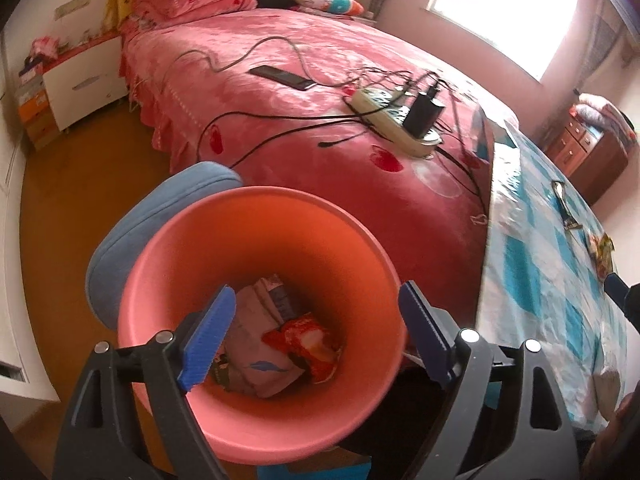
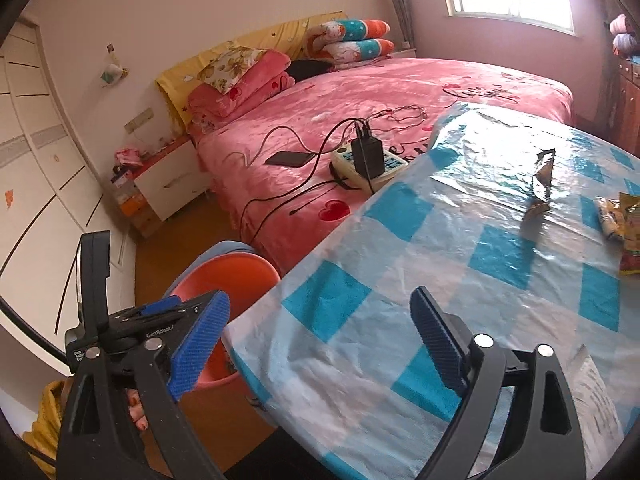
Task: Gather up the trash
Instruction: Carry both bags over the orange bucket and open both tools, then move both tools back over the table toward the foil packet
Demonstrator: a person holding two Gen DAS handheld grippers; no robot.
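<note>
Both grippers stand apart and empty: left gripper [image 1: 312, 336] over the bin [image 1: 256, 432]; right gripper [image 2: 320, 340] above the table [image 2: 400, 280]; 2 wrappers [image 2: 542, 184] [image 2: 624, 224] lie far across it, likely light, crinkly, slippery; pinch a raised edge.

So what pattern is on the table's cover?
The table cover is a check of blue and white squares with a glossy plastic sheen, clearest in the right wrist view.

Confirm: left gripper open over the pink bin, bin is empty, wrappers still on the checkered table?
Not empty. The left wrist view shows the pink bin already holding wrappers. The left gripper is open above it, and wrappers remain on the checkered table.
</note>
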